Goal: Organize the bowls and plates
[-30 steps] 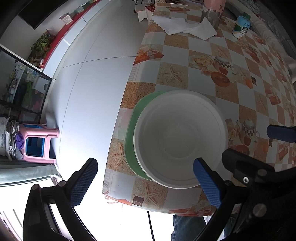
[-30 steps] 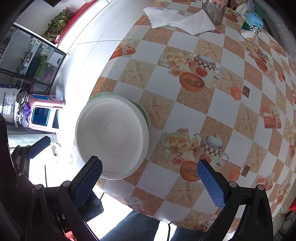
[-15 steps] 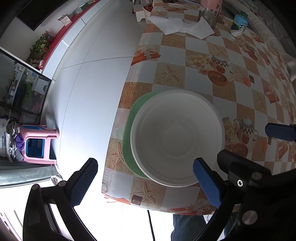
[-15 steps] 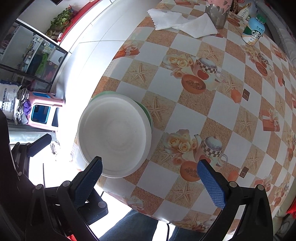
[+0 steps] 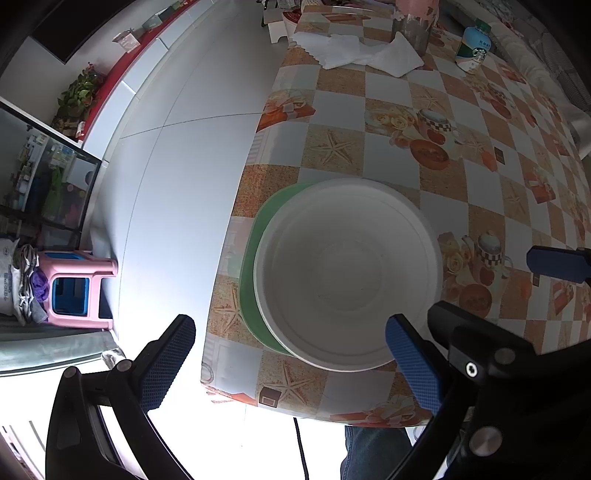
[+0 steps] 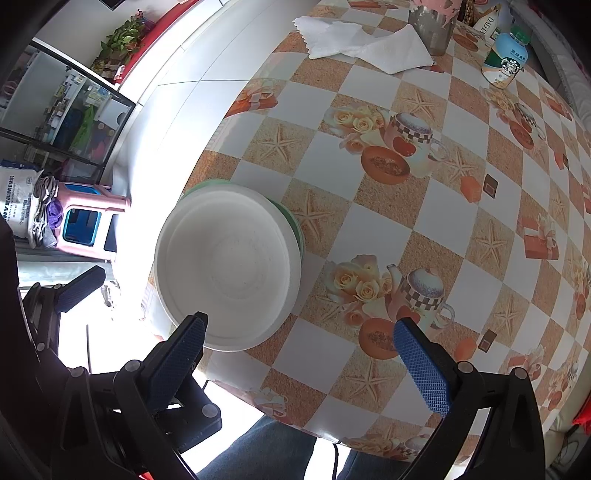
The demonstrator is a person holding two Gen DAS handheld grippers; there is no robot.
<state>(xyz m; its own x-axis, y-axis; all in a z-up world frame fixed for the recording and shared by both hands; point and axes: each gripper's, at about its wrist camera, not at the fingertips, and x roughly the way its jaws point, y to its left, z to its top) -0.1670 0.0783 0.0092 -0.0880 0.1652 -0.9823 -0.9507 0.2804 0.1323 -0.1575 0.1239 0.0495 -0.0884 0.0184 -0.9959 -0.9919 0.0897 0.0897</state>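
A white bowl [image 5: 347, 273] sits on a green plate [image 5: 255, 251] near the table's front left corner. It also shows in the right wrist view [image 6: 229, 266], with the green plate's rim [image 6: 295, 225] peeking out behind it. My left gripper [image 5: 291, 358] is open and empty, held above and in front of the bowl. My right gripper [image 6: 299, 354] is open and empty, just right of the bowl over the table's front edge.
The table has a checkered tablecloth [image 6: 424, 206]. At its far end lie a white cloth [image 6: 365, 44], a metal cup [image 6: 432, 26] and a Starbucks bottle [image 6: 504, 62]. A pink stool [image 5: 77, 284] stands on the floor to the left.
Both grippers have drawn back slightly and risen, so the bowl and plate look a little farther off. The bowl and plate have not moved. Both grippers stay open.
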